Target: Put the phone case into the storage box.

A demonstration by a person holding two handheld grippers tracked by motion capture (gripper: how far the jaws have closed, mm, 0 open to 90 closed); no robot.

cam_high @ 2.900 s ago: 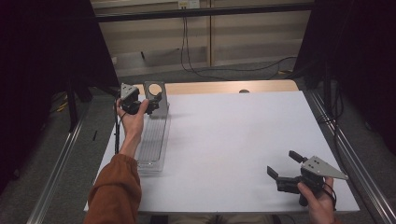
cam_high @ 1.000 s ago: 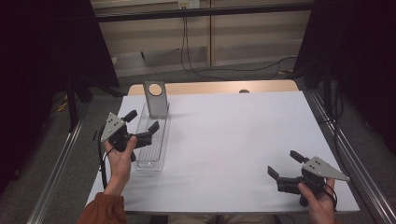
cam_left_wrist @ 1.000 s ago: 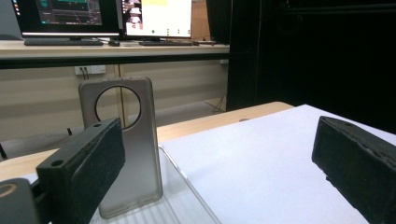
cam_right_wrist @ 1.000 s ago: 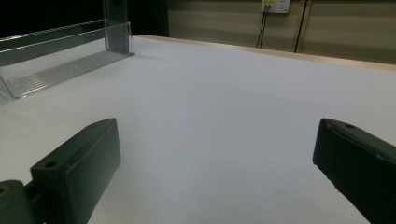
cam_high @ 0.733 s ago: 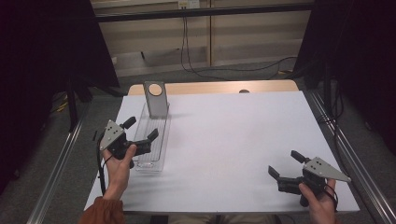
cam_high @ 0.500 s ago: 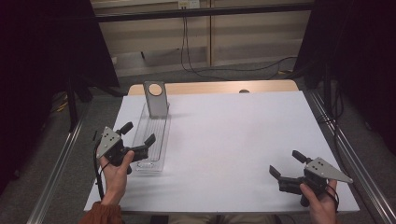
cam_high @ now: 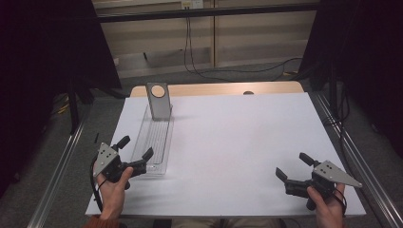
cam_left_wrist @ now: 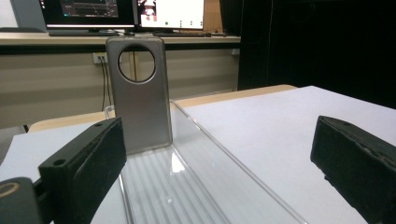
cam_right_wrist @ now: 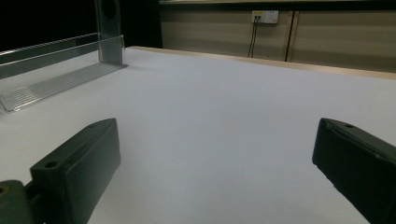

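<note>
**benchrat:** Where are your grippers sitting, and what's the thing like to grab?

**me:** I've got the left gripper (cam_high: 137, 153) at the near left of the table (cam_high: 247, 142), jaws wide apart, nothing between them. It's at the near end of the clear tray (cam_high: 154, 142), one jaw tip over the tray's near rim. In the left gripper view I'm looking straight down the tray's length at the phone case (cam_left_wrist: 139, 93), which stands upright at the tray's far end. The right gripper (cam_high: 293, 167) is at the near right, jaws also spread and empty, well apart from everything, over bare white table.

**benchrat:** So how's the case going to handle?

**me:** My guess is light and fairly stiff. It's a thin grey shell with a satin, metallic-looking finish, rounded corners and a big round camera hole near the top. Looks smooth, so I'd expect it to be slippery and easy to tip, since it's standing on its short edge. I can't tell what's propping it up at the back. I'd pinch it across the two long sides, below the hole, where there's solid material, and keep the squeeze gentle.

**benchrat:** And the tray?

**me:** Transparent hard plastic, long and narrow, ribbed floor, low walls. Glossy, with reflections on it. Probably light too, so it could slide on the white surface if I bump it.
</note>
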